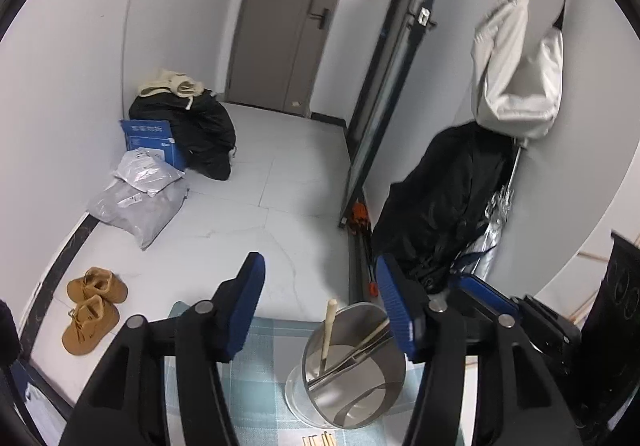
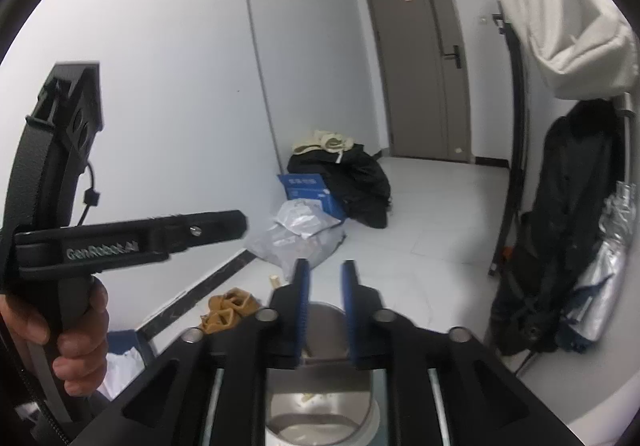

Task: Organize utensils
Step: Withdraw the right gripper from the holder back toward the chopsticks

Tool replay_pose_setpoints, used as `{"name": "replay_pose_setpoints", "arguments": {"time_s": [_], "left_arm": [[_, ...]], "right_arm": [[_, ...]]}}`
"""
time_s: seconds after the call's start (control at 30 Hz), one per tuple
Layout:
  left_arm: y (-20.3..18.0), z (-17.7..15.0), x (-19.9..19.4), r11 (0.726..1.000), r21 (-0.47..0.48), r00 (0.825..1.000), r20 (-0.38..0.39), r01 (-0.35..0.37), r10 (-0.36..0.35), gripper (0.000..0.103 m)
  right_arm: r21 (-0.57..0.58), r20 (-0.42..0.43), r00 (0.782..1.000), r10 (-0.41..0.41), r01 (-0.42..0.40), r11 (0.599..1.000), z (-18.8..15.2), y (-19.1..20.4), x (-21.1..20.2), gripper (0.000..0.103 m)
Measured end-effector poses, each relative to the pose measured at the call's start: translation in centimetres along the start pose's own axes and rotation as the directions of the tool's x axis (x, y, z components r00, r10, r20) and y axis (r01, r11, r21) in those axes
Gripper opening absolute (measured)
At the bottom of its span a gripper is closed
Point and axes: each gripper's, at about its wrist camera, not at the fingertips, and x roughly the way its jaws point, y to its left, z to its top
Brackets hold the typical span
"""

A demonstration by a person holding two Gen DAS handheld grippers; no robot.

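"GenRobot.AI" lettering marks the open left hand-held gripper [image 2: 140, 238]; the right hand-held gripper [image 2: 325, 310] gapes, holding nothing.

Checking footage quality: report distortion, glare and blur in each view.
Left wrist: strong fisheye bending of the grey door, dark vignette corners, soft reflections inside the round steel utensil holder. Right wrist: same curvature, the steel holder blurred close up.

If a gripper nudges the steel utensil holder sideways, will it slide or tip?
The steel utensil holder looks thin-walled, so probably light and easily shoved. Its utensils lean against one side, which may bias it toward tipping. The checked cloth beneath could drag rather than let it slide.
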Motion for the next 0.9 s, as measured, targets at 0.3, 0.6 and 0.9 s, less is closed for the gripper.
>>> {"name": "replay_pose_setpoints", "arguments": {"time_s": [0.3, 0.6, 0.9], "left_arm": [[-0.5, -1.7, -2.9, 0.997, -0.001, 0.997, 0.029, -0.073, 0.073, 0.071], [-0.3, -4.5, -4.8, 0.993, -0.039, 0.994, 0.019, -0.108, 0.109, 0.079], [-1.0, -8.2, -5.8, 0.988, -0.008, 0.988, 0.020, -0.156, 0.156, 0.082]], "right_arm": [[0.053, 0.039, 0.998, -0.048, 0.046, 0.998, -0.8, 0.5, -4.5, 0.047], [0.068, 0.095, 0.991, -0.099, 0.093, 0.993, -2.7, 2.3, -9.6, 0.052], [0.098, 0.091, 0.989, -0.117, 0.108, 0.989, -6.4, 3.3, -11.8, 0.066]]}}
